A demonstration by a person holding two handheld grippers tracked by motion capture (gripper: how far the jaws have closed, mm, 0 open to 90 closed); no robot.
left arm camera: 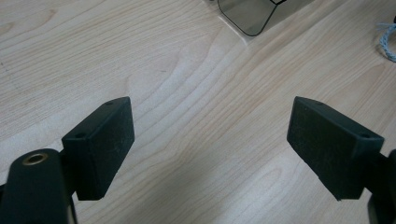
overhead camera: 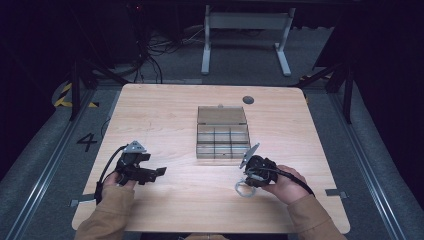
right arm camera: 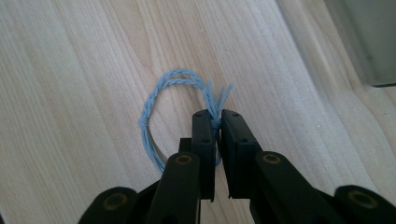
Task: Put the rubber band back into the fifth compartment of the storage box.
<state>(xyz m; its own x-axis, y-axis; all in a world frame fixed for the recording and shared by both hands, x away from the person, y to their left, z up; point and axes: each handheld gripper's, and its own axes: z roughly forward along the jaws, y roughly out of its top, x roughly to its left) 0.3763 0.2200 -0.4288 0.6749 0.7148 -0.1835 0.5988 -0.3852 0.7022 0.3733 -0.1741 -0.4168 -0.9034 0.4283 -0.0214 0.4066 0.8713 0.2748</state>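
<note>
Blue string loop (right arm camera: 173, 109) at frame middle, pinched at its knot by right gripper (right arm camera: 217, 122). Clear box (overhead camera: 222, 132) just up-left on desk (overhead camera: 165, 110). Left gripper (left arm camera: 210, 140) spread wide, holding nothing.

Cord loop (right arm camera: 161, 100): pale blue braided string, knotted with a frayed tuft, pinched at the knot by the right claw (right arm camera: 217, 122), lying on the worktop (overhead camera: 190, 200) just in front of the compartment box (overhead camera: 222, 135).
Compartment box: clear, lid open, empty-looking cells.
</note>
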